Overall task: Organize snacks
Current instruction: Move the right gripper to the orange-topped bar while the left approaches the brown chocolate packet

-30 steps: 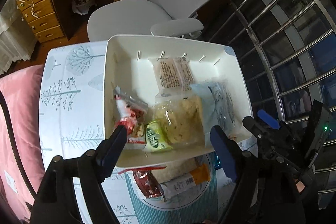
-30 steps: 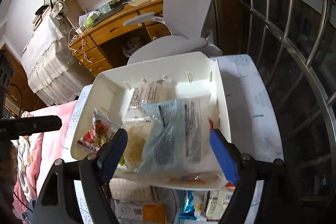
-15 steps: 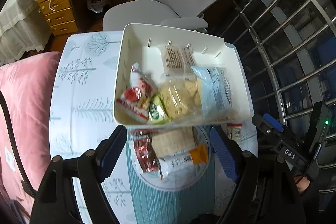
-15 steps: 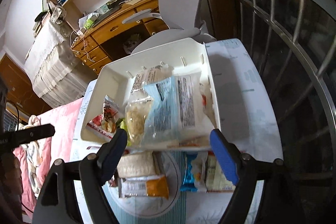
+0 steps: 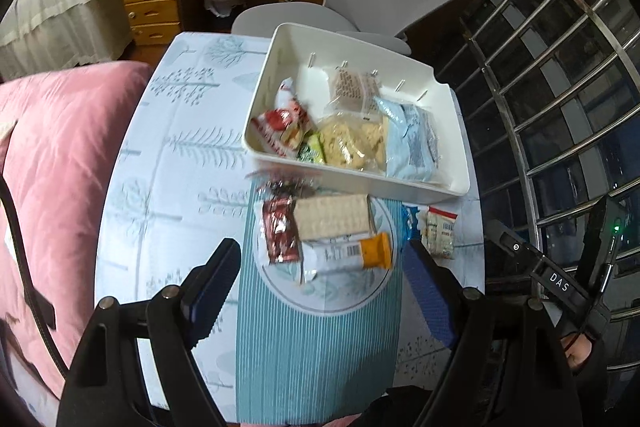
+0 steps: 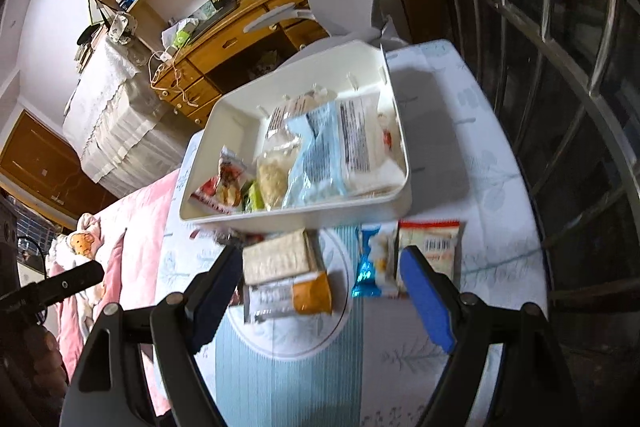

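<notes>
Both grippers, left gripper (image 5: 320, 279) and right gripper (image 6: 320, 287), have pulled back from the white plastic bin (image 5: 456, 183) with jaws apart and empty, bringing into view the loose packets like the pale cracker packet (image 5: 332, 217), still to be sorted.

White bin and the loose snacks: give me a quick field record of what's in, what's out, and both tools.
bin: white bin on the tree-print tablecloth, far side of the loose snacks
inside bin: red packet, green packet, clear bag of pale pieces, light blue packet
outside bin: cracker pack, orange-ended bar, dark red packet, blue wrapper, red-topped packet
left tool: open, empty
right tool: open, empty
</notes>
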The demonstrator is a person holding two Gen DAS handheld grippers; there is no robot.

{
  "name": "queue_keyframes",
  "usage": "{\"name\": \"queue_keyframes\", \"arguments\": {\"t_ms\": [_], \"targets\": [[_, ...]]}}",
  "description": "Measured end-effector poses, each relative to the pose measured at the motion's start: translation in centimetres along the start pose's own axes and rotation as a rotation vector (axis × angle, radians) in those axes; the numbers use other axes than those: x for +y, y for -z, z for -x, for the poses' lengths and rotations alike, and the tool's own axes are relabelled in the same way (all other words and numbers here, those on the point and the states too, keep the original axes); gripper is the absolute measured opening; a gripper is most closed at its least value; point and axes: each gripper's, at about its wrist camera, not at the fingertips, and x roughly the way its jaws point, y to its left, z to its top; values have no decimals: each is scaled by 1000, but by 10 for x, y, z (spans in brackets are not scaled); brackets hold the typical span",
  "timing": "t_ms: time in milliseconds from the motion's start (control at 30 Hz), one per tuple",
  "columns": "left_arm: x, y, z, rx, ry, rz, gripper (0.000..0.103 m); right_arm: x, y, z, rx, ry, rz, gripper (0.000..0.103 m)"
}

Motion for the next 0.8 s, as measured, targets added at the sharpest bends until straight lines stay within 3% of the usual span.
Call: {"name": "queue_keyframes", "arguments": {"t_ms": [367, 800], "targets": [[20, 39, -1, 4, -38, 66, 82, -10, 24, -27, 151, 38, -129, 82], [46, 29, -45, 133, 7, -18, 82, -12, 53, -67, 259, 149, -455, 82]]}}
